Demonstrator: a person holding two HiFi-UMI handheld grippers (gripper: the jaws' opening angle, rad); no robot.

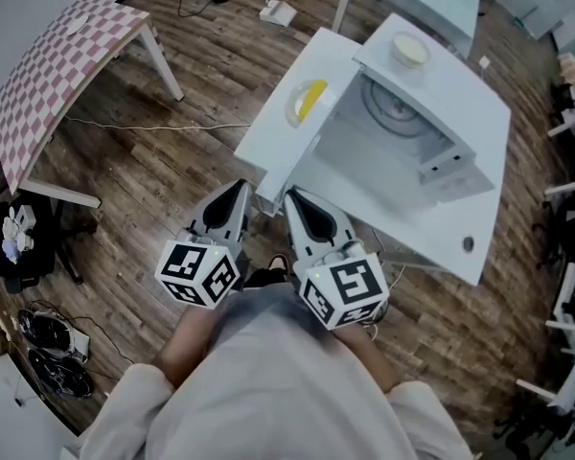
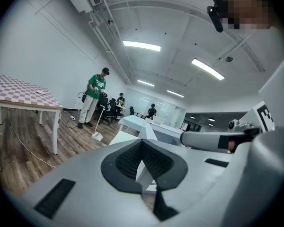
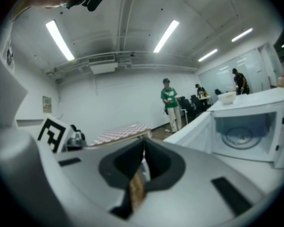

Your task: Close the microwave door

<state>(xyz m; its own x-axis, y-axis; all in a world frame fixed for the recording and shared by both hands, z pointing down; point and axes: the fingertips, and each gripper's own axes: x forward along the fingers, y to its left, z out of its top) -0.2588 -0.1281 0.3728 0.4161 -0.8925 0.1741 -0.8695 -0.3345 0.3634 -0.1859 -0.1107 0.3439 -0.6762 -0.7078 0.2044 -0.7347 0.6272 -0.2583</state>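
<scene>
Nearest the person's body, the left tool (image 1: 240, 188) and right tool (image 1: 293, 199) sit side by side, each with its jaws pressed together on nothing. Just ahead of their tips is the microwave door (image 1: 287, 132), swung wide open. Beyond it the microwave (image 1: 450, 89) stands on the counter (image 1: 474, 257), with a bowl (image 1: 409, 50) on top.

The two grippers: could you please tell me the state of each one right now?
Left gripper: closed, holding nothing.
Right gripper: closed, holding nothing.
</scene>
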